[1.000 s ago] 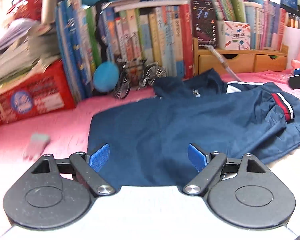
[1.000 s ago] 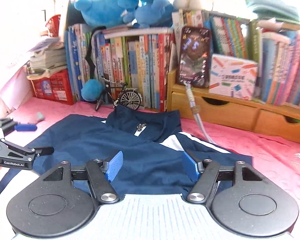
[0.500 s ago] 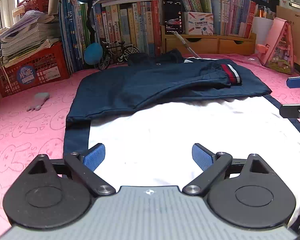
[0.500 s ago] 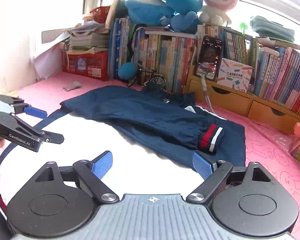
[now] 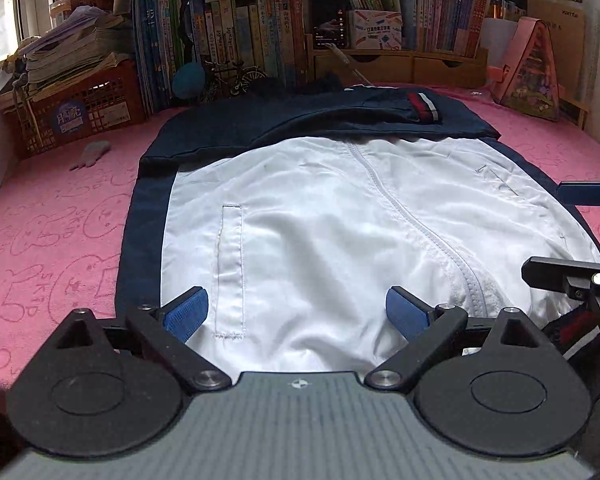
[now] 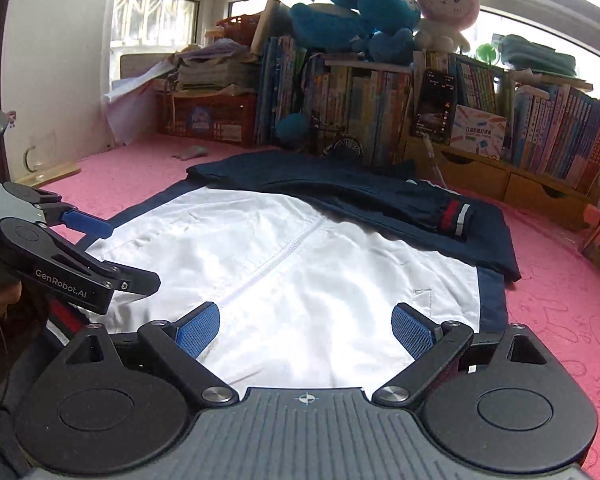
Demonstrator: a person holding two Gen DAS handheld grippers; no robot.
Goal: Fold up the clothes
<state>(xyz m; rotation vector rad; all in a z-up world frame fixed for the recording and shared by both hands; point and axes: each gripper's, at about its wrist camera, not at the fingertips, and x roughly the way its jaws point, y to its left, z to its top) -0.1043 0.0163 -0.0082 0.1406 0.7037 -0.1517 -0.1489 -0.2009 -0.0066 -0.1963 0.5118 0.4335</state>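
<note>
Since the earlier pictures both grippers have drawn back from the far, navy end of the jacket (image 5: pixel 340 216) to its near hem, so the white front with its zip now fills each view. The jacket lies flat on the pink mat (image 5: pixel 52 216), white body toward the cameras, with the navy top part and a sleeve folded across the far end (the red-and-white striped cuff (image 5: pixel 422 106) rests on top). The left gripper (image 5: pixel 296 312) hangs over the near hem with its jaws spread wide and nothing pinched between the blue pads (image 5: pixel 186 312). The right gripper (image 6: pixel 305 330) is just beside it, its jaws opening, only the cloth lying below them and no pad pressing on it. Books (image 6: pixel 360 108) and stuffed toys (image 6: pixel 364 12) line the far edge, well apart from the jacket.
</note>
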